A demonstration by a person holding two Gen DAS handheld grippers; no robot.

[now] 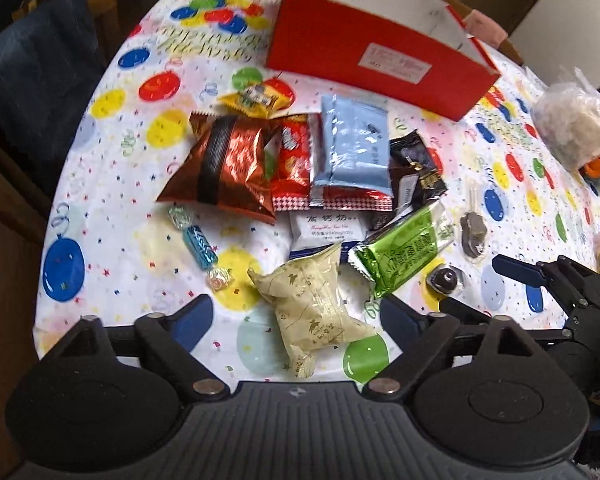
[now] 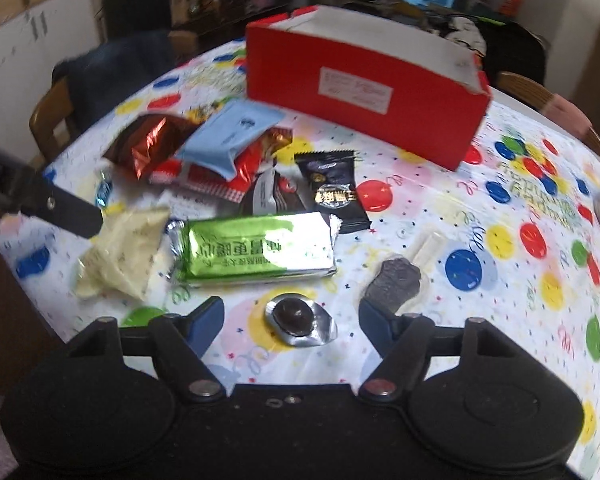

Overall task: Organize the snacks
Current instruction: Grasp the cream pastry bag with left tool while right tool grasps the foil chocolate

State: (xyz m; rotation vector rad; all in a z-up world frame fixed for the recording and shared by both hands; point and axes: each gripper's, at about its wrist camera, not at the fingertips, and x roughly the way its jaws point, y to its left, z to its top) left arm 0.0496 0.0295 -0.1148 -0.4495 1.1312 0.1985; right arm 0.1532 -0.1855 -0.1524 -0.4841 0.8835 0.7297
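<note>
A pile of snack packets lies on the balloon-print tablecloth [image 1: 112, 200] before an open red box [image 1: 380, 60], also in the right wrist view [image 2: 364, 84]. A cream packet [image 1: 316, 308] lies between the fingers of my open left gripper [image 1: 296, 316]. A green packet [image 1: 400, 252] lies beside it, also seen in the right wrist view [image 2: 256, 248]. My open right gripper [image 2: 292, 320] hovers over a small foil-wrapped dark sweet [image 2: 296, 316]. It shows at the right of the left wrist view [image 1: 484, 284]. A copper packet [image 1: 228, 164], a light blue packet [image 1: 352, 144] and a black packet [image 2: 332, 188] lie farther back.
A blue-wrapped candy [image 1: 198, 242] lies left of the pile. A grey-topped stick sweet [image 2: 396, 284] lies right of the foil sweet. A clear bag [image 1: 576, 124] sits at the table's right edge. Chairs [image 2: 60, 112] stand around the table.
</note>
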